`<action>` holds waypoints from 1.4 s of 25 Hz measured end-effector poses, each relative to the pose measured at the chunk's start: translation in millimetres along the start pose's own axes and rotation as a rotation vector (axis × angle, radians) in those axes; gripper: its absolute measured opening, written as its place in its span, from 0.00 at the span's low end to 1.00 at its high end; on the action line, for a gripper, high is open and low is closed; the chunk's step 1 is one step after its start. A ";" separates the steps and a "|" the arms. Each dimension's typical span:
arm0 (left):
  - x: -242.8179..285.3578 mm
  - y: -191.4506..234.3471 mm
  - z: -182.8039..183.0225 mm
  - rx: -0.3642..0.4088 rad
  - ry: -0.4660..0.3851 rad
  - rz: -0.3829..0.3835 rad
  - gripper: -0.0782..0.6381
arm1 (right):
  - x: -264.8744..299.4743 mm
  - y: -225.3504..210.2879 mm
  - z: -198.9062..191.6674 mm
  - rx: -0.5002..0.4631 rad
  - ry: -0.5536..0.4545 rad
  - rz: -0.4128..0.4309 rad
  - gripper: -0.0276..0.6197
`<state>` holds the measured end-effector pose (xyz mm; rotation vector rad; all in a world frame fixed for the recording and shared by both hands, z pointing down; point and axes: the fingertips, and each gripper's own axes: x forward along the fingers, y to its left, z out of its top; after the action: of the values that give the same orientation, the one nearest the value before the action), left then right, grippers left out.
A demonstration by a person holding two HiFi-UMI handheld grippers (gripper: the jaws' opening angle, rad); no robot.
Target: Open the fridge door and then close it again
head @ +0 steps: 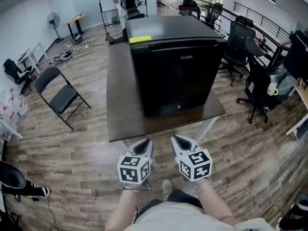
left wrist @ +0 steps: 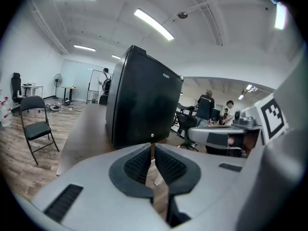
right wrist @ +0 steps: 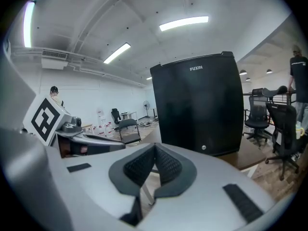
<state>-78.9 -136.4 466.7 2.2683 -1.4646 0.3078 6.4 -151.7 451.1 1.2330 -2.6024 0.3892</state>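
Fridge, black boxy compact unit (head: 175, 71): door closed, standing on dark brown wooden bench (head: 119, 114). Left gripper (head: 143, 147) and right gripper (head: 181, 142): jaws together, empty, near the bench's front edge.

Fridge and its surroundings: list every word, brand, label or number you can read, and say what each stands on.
"FUXIN": brand in pale letters near the top of the black fridge door.
Yellow label on the fridge's top: any print too small to read.
Nothing else readable.
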 end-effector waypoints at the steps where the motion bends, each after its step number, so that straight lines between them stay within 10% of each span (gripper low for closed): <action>1: 8.0 4.2 8.1 0.000 -0.008 0.007 0.12 | 7.9 -7.1 6.1 -0.006 -0.001 0.004 0.04; 17: 71.1 31.6 48.3 -0.023 -0.064 0.034 0.12 | 75.4 -59.2 31.7 -0.075 0.038 0.093 0.04; 35: 107.3 68.2 96.4 0.071 -0.039 -0.046 0.12 | 110.0 -92.9 82.7 -0.179 0.007 -0.035 0.04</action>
<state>-99.6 -292.3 439.8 2.3730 -1.4390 0.3076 3.0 -315.1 421.7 1.2111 -2.5416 0.1493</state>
